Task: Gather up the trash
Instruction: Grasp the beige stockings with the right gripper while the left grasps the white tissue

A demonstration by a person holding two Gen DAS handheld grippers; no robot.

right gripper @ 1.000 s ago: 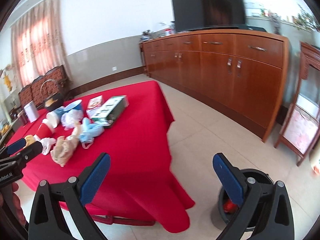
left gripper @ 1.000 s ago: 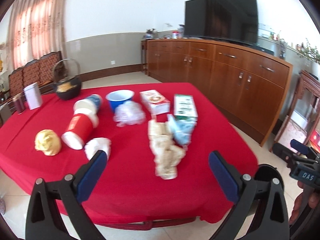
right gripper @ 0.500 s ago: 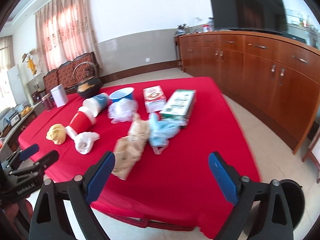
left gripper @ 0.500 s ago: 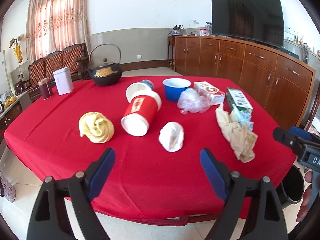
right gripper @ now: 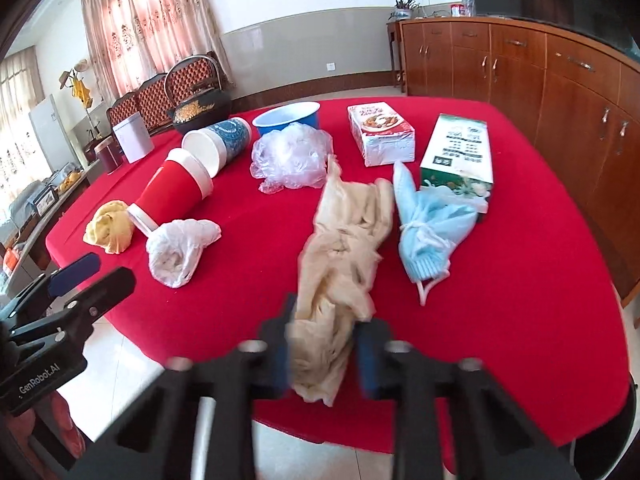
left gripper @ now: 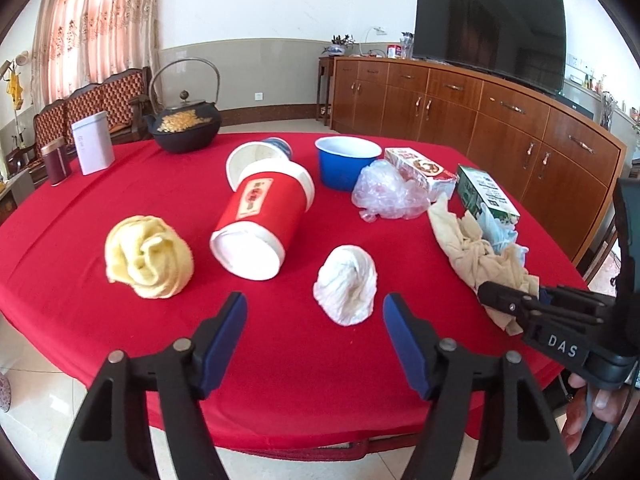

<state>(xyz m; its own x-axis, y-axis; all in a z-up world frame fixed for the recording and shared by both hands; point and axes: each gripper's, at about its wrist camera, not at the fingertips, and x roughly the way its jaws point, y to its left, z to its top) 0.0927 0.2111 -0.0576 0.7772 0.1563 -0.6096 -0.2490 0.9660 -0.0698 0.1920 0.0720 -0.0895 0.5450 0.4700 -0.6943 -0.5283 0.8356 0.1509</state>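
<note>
Trash lies on a red-clothed table [left gripper: 280,356]. A crumpled beige rag [right gripper: 340,248] lies near the front edge; my right gripper [right gripper: 326,344] has closed around its near end, blurred by motion. It also shows in the left wrist view [left gripper: 476,248], with the right gripper [left gripper: 516,304] on it. My left gripper [left gripper: 316,320] is open and empty, just in front of a white wad [left gripper: 347,284]. A yellow wad [left gripper: 148,256], a red cup on its side [left gripper: 260,220], a clear plastic bag [left gripper: 384,196] and a blue mask [right gripper: 432,220] lie around.
A blue bowl [left gripper: 346,160], two cartons [right gripper: 380,132] [right gripper: 460,156], a black kettle [left gripper: 184,128], a white tin [left gripper: 94,142] and a dark jar [left gripper: 56,160] stand further back. A wooden sideboard [left gripper: 500,120] runs along the right. Chairs stand behind the table.
Both grippers moved in toward the table. The right gripper narrowed from wide open and closed around the near end of the beige rag. The left gripper came close to the white wad, still open.
</note>
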